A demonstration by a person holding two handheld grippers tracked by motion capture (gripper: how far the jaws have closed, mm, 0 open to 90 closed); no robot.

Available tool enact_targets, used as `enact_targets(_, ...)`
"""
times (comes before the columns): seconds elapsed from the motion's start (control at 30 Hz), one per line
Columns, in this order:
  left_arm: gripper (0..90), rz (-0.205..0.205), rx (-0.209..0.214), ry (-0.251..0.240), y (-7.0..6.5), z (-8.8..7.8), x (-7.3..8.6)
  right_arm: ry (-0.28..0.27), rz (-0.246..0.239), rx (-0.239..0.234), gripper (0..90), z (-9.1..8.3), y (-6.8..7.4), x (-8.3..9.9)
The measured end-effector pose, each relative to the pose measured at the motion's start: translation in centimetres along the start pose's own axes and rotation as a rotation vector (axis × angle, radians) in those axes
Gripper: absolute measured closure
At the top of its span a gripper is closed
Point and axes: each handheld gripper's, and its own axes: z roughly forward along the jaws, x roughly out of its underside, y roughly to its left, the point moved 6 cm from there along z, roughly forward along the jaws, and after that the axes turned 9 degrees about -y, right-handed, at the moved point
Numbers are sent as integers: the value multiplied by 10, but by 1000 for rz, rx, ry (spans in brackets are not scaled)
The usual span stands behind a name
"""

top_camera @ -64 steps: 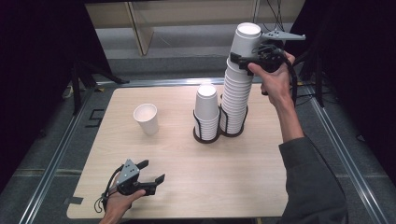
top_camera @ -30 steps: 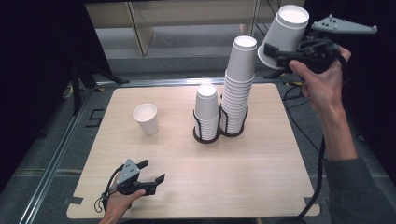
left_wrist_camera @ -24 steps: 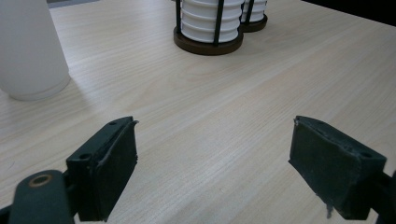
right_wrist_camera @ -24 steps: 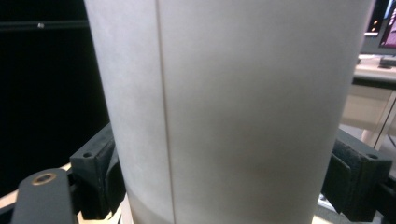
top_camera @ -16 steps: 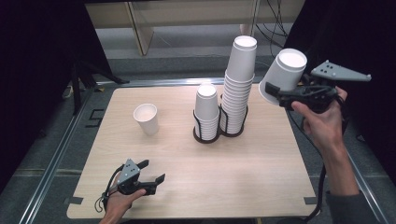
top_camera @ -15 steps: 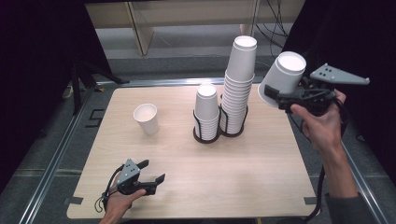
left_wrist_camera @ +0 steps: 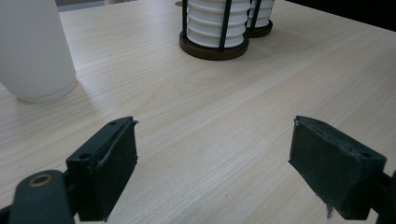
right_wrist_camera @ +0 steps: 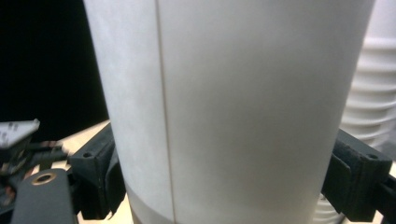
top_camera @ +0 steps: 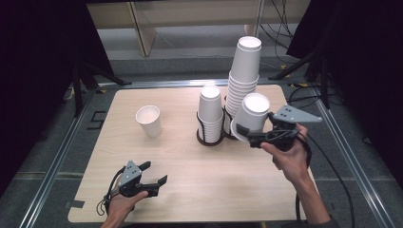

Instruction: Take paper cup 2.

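In the right gripper (top_camera: 243, 134), a white cup (top_camera: 252, 116), grasped firmly, with one black jaw pressed on each side of its wall. Held in the air and tilted, above the right part of the table (top_camera: 190, 185), just in front of the tall stack (top_camera: 244, 71) as seen from the high view, not touching the wood. In the right gripper view, very close to the camera, the wall of this cup between both jaws, and behind it at the right the ribbed rims of the tall stack.

Beside the tall stack, to its left, a short stack (top_camera: 210, 111) inside a black wire holder (top_camera: 209, 138) on a dark round base. Farther left, well apart, a lone cup (top_camera: 148, 121) standing on the table.

At the near left edge, the left gripper (top_camera: 156, 172), resting low on the wood in the hand. Jaws released and apart, with only bare table between them, far from all cups.
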Motion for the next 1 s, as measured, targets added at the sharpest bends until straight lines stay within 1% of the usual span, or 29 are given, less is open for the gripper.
enact_targets(0.03,144,1,-6,9,0,-1,1,7,-18,-12,153,5,2,4)
enact_targets(0.07,144,1,-4,8,0,0,1,-2,-7,-29,153,10,6,8)
enact_targets(0.1,144,-26,-6,4,-2,0,2,6,-2,-36,153,14,9,12)
enact_targets(0.13,144,2,-1,7,0,1,2,16,2,-46,153,17,13,16)
enact_targets(0.17,144,-10,0,0,-1,1,2,20,-13,-47,153,21,14,20)
enact_targets(0.2,144,9,-1,6,0,1,2,25,-13,-50,153,24,16,23)
enact_targets(0.23,144,-4,-12,19,0,0,3,39,3,-65,153,27,19,27)
enact_targets(0.27,144,-1,-10,13,1,0,3,53,17,-69,153,28,22,31)
enact_targets(0.3,144,-1,-12,13,1,0,3,43,-11,-65,153,31,21,33)
enact_targets(0.33,144,-4,-11,12,1,0,3,44,-17,-74,153,33,21,35)
enact_targets(0.37,144,5,-4,7,1,1,2,57,5,-76,153,34,24,39)
enact_targets(0.43,144,-3,-9,6,1,1,2,61,8,-85,153,38,26,45)
enact_targets(0.47,144,-7,-9,5,0,1,2,80,23,-88,153,39,28,48)
enact_targets(0.5,144,-4,-7,4,0,1,2,68,18,-100,153,42,29,50)
enact_targets(0.53,144,-2,-6,2,0,1,2,82,11,-96,153,43,29,53)
enact_targets(0.57,144,2,-3,0,0,1,1,85,17,-100,153,45,31,55)
enact_targets(0.6,144,-30,-4,-13,-2,1,2,79,25,-120,153,47,34,58)
enact_targets(0.63,144,0,4,-22,0,2,0,85,18,-117,154,48,34,59)
enact_targets(0.67,144,-8,-3,-15,-1,0,0,88,20,-117,153,50,36,61)
enact_targets(0.7,144,-15,-3,-17,-1,0,0,82,28,-120,153,52,37,62)
enact_targets(0.73,144,-26,7,-38,-1,2,-1,84,17,-116,153,52,37,63)
enact_targets(0.77,143,-24,10,-39,0,1,-1,84,17,-121,153,53,38,65)
enact_targets(0.8,144,-25,10,-41,0,1,-1,80,25,-137,153,56,41,67)
enact_targets(0.83,144,-32,12,-47,0,2,-1,101,43,-132,153,55,43,69)
enact_targets(0.87,144,-33,12,-49,0,2,-2,98,41,-139,153,57,43,71)
enact_targets(0.9,144,-57,9,-46,-2,1,-1,90,35,-140,153,59,43,72)
enact_targets(0.93,143,-39,7,-44,-1,1,-2,87,46,-150,153,60,44,74)
enact_targets(0.97,144,-31,11,-43,-1,0,-2,93,43,-153,153,62,45,75)
enact_targets(1.0,144,-35,12,-45,-1,0,-3,89,33,-153,153,63,45,77)
